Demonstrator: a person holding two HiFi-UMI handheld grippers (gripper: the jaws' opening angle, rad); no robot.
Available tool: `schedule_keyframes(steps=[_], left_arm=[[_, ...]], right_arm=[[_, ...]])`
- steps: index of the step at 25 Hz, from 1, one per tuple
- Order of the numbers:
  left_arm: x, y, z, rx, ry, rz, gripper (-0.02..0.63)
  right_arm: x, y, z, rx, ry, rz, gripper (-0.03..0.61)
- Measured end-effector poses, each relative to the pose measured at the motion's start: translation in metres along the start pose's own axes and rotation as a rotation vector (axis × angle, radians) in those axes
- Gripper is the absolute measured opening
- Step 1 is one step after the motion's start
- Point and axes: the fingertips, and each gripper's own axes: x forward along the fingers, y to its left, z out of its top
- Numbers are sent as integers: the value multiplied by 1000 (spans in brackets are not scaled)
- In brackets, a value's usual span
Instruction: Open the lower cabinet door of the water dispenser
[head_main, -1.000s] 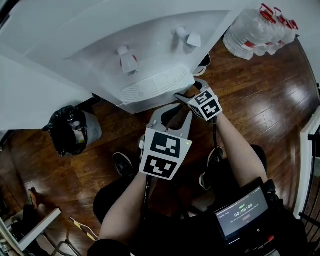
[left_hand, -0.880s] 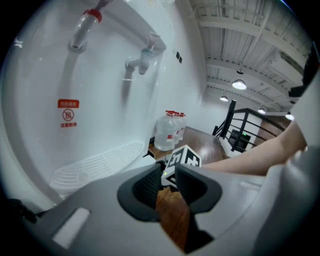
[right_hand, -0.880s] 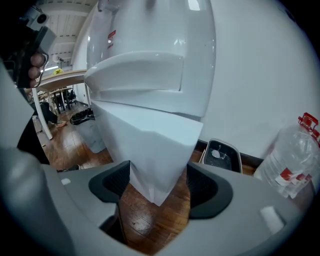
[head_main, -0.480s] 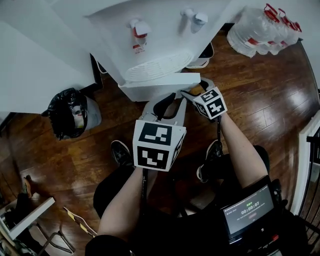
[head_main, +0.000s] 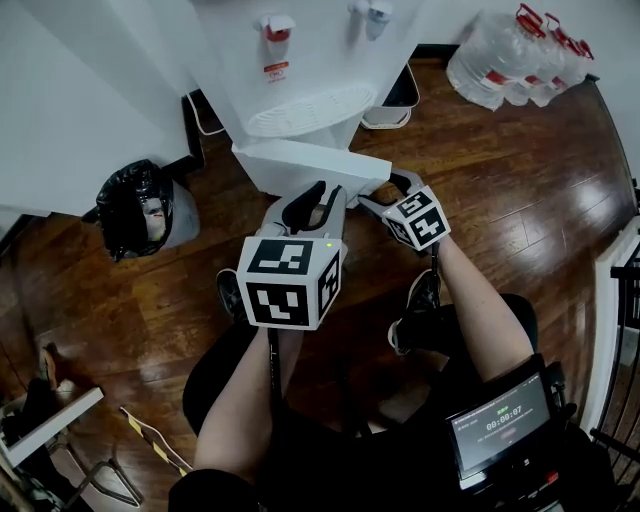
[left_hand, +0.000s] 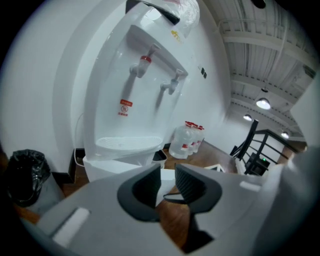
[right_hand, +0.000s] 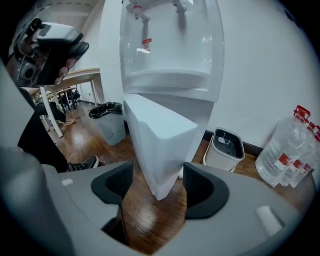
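Two grippers reach forward toward the water dispenser (head_main: 300, 60), both forearms stretched out low over the wood floor (head_main: 520, 210), marker cubes facing up at the head view. The lower cabinet door (head_main: 300, 165) stands swung out from the dispenser's base toward the person. Its long axis is upright, and in the right gripper view its free vertical edge (right_hand: 160, 140) points straight at the camera.

The right gripper (head_main: 395, 185) is tilted downward with its jaws on either side of that edge. The jaws have just been closing, with the door's edge between them, but a gap shows beside each pad, so nothing is clamped.

The left gripper (head_main: 318, 195) hovers just beside the right one, in front of the door, angled gently down. Its jaws (left_hand: 167, 172) stand a little apart with nothing gripped; the door (left_hand: 115, 167) lies beyond them.
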Motion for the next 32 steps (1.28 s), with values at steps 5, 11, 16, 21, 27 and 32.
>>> schedule_keyframes(steps=[5, 11, 16, 21, 27, 32], left_arm=[[-17, -3, -8, -40, -18, 12, 112], [-33, -3, -23, -41, -15, 30, 112], [-34, 5, -30, -44, -7, 42, 109], [-37, 12, -22, -59, -33, 49, 107], [-50, 21, -18, -79, -56, 54, 107], [-64, 35, -19, -85, -66, 75, 107]], right_arm=[[-11, 23, -10, -56, 19, 23, 296], [-23, 24, 4, -172, 13, -38, 282], [-19, 17, 2, -179, 32, -94, 229], [-23, 22, 1, -165, 14, -107, 199], [-31, 46, -5, -162, 28, -62, 186], [-42, 84, -14, -241, 63, 37, 170]])
